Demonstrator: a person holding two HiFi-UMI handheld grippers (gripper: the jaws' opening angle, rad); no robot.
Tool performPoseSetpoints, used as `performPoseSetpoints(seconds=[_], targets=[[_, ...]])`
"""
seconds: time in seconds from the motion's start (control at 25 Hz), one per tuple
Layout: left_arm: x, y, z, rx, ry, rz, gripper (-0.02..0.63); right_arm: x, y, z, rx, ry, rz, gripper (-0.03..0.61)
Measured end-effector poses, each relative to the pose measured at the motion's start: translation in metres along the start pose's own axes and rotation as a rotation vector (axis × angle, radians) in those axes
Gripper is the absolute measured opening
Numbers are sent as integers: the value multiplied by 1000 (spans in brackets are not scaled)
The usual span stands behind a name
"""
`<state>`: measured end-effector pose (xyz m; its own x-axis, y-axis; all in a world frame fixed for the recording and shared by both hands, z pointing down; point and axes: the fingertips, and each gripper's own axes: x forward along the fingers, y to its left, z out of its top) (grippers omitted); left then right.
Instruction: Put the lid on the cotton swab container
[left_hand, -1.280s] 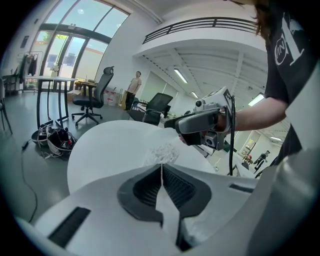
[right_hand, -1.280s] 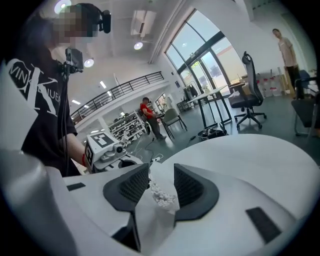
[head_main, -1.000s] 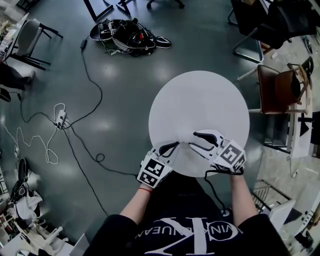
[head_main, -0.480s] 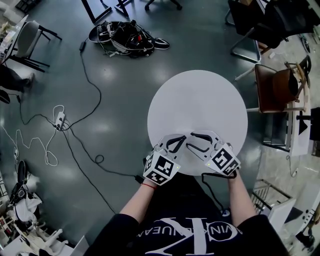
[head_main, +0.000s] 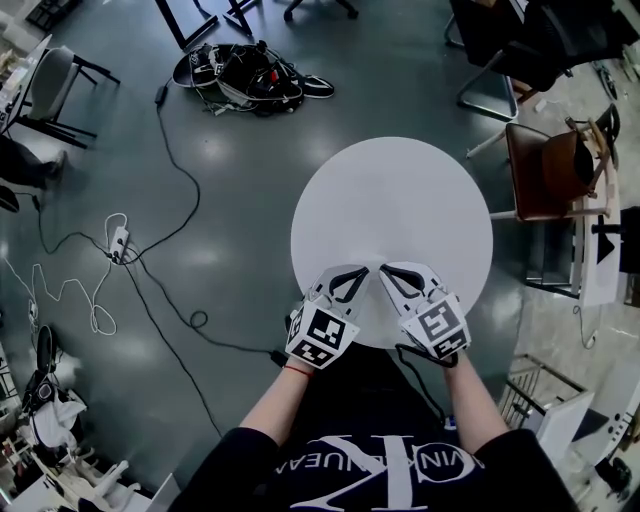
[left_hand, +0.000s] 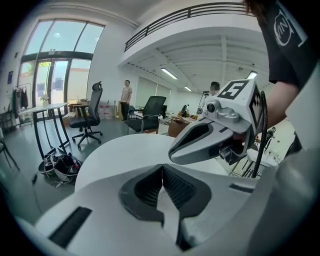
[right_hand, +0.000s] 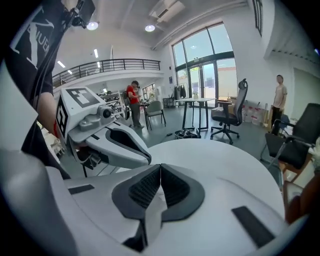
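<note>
Left gripper (left_hand: 162, 170): fingers pressed together, holding nothing | right gripper (right_hand: 160, 169): fingers just closed together, holding nothing | both above white desk (head_main: 400, 200)

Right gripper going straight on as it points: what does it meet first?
Probably the white table top just past the right gripper, whose jaws just closed on nothing. The left gripper is close beside that line.

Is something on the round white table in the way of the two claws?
Nothing visible is in the way. The round white table is bare in front of both claws, and no swab container or lid shows in any view. The left claw is shut and empty; the right claw has just closed on nothing.
</note>
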<state>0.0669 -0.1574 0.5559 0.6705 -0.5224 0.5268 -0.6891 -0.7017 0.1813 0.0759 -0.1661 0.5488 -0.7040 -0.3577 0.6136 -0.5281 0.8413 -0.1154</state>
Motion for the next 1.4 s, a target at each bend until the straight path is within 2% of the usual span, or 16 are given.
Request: performPoseSetpoints(seconds=[0.36,0.56,0.72,0.92,1.12,1.28,1.4], targets=[[2,-2,-1,50,30,15,9,5,4,-5,26,27,-82,3],[3,-2,-2,34,15,20,9,6,4,-7,64,25,-74,3],[2,-3,-3,54,15,24,9,7,4,-8,91,32,-57,3],[1,-4,-3,63,7,22,9,7,6,-9,26,54,-75,3],[0,-4,-3,107,-23,18,9,7,8,-7,-33,52,-113,3],[-1,-3,-3,93,-36,14,9,7,8,-7,-37,50,-115,3],[-1,0,-3,8,-70,-9,9,8,6,-8,14,42,-97,3]])
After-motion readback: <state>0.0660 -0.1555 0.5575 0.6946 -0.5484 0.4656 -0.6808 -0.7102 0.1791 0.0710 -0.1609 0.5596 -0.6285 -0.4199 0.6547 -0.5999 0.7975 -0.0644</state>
